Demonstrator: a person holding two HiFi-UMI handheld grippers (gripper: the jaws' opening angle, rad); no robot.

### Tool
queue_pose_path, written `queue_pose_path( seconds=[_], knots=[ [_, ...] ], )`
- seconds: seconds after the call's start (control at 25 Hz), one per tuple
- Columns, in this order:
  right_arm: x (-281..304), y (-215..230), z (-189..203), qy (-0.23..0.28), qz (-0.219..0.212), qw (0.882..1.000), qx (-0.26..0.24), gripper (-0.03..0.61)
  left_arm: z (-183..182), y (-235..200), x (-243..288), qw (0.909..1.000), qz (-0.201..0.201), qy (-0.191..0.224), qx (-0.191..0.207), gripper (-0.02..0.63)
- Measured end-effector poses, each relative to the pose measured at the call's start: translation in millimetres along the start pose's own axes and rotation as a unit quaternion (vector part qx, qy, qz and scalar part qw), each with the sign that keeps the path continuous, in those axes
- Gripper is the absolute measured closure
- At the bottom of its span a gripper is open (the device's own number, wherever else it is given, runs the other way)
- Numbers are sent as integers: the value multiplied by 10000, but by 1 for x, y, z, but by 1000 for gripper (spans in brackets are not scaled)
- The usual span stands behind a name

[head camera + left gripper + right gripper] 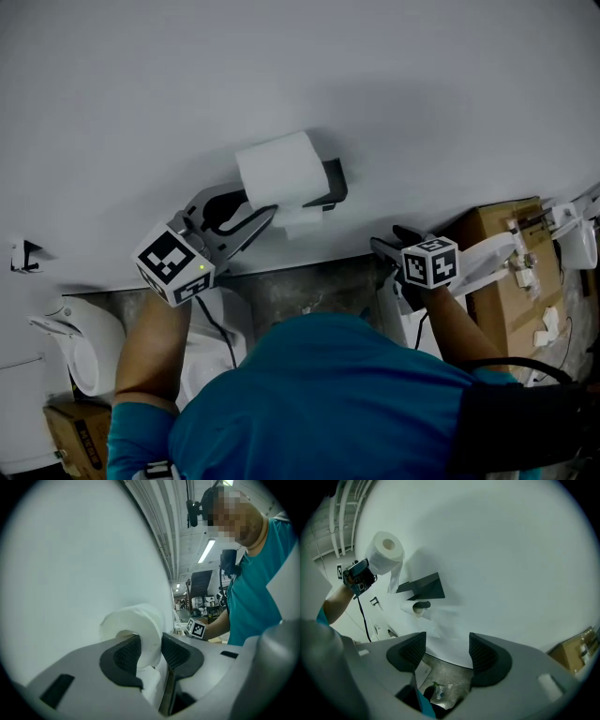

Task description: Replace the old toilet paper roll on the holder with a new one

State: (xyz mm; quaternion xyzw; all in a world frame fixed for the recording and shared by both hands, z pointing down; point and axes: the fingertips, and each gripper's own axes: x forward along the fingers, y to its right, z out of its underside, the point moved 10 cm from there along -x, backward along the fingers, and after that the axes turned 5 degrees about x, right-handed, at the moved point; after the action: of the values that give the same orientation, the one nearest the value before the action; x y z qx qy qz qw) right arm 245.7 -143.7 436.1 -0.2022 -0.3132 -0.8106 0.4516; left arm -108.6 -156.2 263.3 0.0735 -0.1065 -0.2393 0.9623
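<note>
Pinching the new roll (pixel 278 169) at 9 o'clock from the holder (pixel 333 180), the left gripper (pixel 258 206) is nearer; the right gripper (pixel 389 242) gapes empty.

Bare wall (pixel 497 550) around holder (pixel 423 587); approach from right side open. On holder's left, new roll (pixel 278 169) blocks the way; cardboard box (pixel 487 220) stands far right against the wall.

Two tools show, the left tool (pixel 151 651) and the right tool (pixel 446 656). There are two toilet paper rolls: one full roll (pixel 279 169) and one thin roll (pixel 414 607). There is one black holder (pixel 333 180), and two cardboard boxes, the right box (pixel 497 248) and the left box (pixel 73 433).
</note>
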Motion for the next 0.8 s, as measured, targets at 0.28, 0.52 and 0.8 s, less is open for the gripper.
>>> queue_pose_path(
  seconds=[0.28,0.52,0.8],
  knots=[
    [-4,9,3,-15,21,10000,70,298,28,-23,41,9995,222,-120,-184,474],
    [-4,14,8,-106,-1,9999,84,298,64,-31,59,9977,477,-379,-280,472],
    [-1,11,7,-145,-29,9999,57,298,76,-33,61,9966,629,-366,-384,463]
  ],
)
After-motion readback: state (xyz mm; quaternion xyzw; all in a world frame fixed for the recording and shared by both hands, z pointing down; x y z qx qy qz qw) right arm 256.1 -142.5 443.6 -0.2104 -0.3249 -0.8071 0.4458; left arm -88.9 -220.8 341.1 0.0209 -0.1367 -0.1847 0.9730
